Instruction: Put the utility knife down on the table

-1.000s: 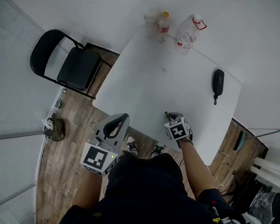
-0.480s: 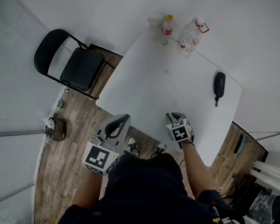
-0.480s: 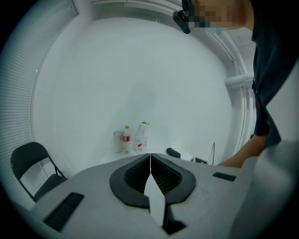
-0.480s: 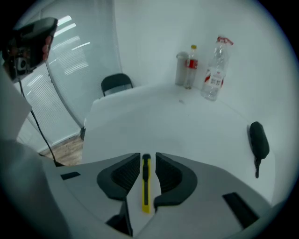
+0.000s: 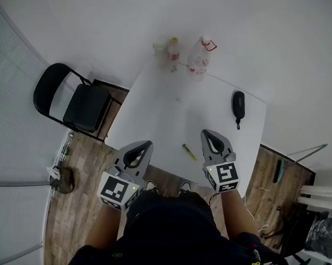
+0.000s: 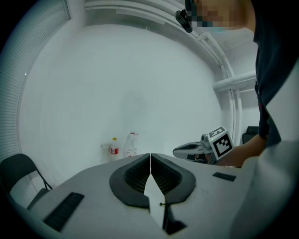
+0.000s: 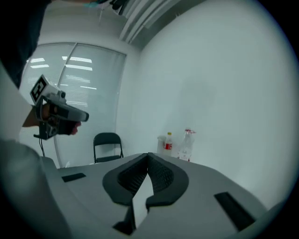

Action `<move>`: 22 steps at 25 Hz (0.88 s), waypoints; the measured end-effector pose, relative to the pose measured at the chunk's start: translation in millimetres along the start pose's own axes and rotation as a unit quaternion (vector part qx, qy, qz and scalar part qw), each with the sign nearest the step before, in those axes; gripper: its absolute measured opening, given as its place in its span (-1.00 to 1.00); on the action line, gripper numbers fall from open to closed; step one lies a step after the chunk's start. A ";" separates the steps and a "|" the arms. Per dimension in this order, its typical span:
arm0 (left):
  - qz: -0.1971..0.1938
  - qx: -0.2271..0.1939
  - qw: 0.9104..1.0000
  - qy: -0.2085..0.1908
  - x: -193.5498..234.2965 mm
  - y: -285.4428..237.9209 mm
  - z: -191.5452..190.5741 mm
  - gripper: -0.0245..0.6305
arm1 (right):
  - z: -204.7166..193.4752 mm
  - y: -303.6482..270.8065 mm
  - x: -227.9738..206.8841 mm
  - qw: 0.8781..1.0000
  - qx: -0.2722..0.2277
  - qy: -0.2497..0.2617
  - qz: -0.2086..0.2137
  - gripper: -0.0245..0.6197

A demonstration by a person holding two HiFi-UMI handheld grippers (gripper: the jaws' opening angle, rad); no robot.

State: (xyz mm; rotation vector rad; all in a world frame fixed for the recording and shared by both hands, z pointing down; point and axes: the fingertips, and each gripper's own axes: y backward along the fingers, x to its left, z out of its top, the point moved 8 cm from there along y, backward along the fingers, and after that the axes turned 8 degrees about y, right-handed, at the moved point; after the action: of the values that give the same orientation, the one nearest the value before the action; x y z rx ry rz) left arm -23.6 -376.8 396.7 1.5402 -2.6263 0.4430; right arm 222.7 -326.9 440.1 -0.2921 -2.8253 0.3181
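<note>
Change: the utility knife (image 5: 189,151) was up at the right hand-held gripper (image 5: 210,134) a moment ago. It now lies alone on the worktop (image 5: 172,118), and that gripper has drawn back toward the person.
Meaning for task: the put-down looks finished; the knife rests flat with nothing touching it.
Knife position: near the worktop's front edge, between the two grippers and closer to the right one, just left of its tips.
Long axis: diagonal in the head view, running far-left to near-right.
Pointing: the yellow end lies toward the person and the right gripper, the darker end toward the far left. Too small to tell which end is the blade.
Right gripper state: its own view (image 7: 148,156) shows the jaws meeting at the tips with nothing between them.
Left hand-held gripper (image 5: 144,146): jaws also together and empty in its own view (image 6: 150,156); held off the worktop's front-left edge, over the wood floor.
Other items: black pouch (image 5: 238,103) and two bottles (image 5: 198,58) at the far side, well apart from the knife.
</note>
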 end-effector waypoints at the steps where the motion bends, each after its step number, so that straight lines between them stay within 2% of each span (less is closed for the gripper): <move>1: -0.005 -0.004 1.000 -0.003 -4.0 -1.8 3.6 -0.85 | 11.0 11.2 -2.4 1.000 -0.019 -0.004 -0.008 -0.85; 4: -0.020 -0.022 1.000 -0.010 -16.0 -6.9 16.0 -0.85 | 40.0 44.3 -9.8 0.997 -0.069 -0.018 -0.025 -0.86; 6: -0.029 -0.035 0.999 -0.015 -23.9 -11.3 24.4 -0.85 | 54.2 62.7 -17.0 0.995 -0.082 -0.014 -0.047 -0.86; 9: -0.037 -0.039 0.998 -0.023 -32.5 -17.3 28.7 -0.85 | 61.7 81.0 -28.0 0.993 -0.084 -0.010 -0.077 -0.86; 16: -0.052 -0.037 0.998 -0.029 -46.8 -18.9 28.9 -0.85 | 65.8 104.8 -33.3 0.990 -0.091 -0.001 -0.109 -0.86; 22: -0.048 -0.048 0.997 -0.033 -50.8 -13.8 30.7 -0.85 | 68.2 109.2 -33.6 0.989 -0.095 0.005 -0.111 -0.86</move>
State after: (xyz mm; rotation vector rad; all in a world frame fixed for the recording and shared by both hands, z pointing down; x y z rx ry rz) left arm 16.4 -348.8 360.1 1.6690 -2.5652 0.2601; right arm 252.1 -243.1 341.1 -0.0165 -2.8468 0.0003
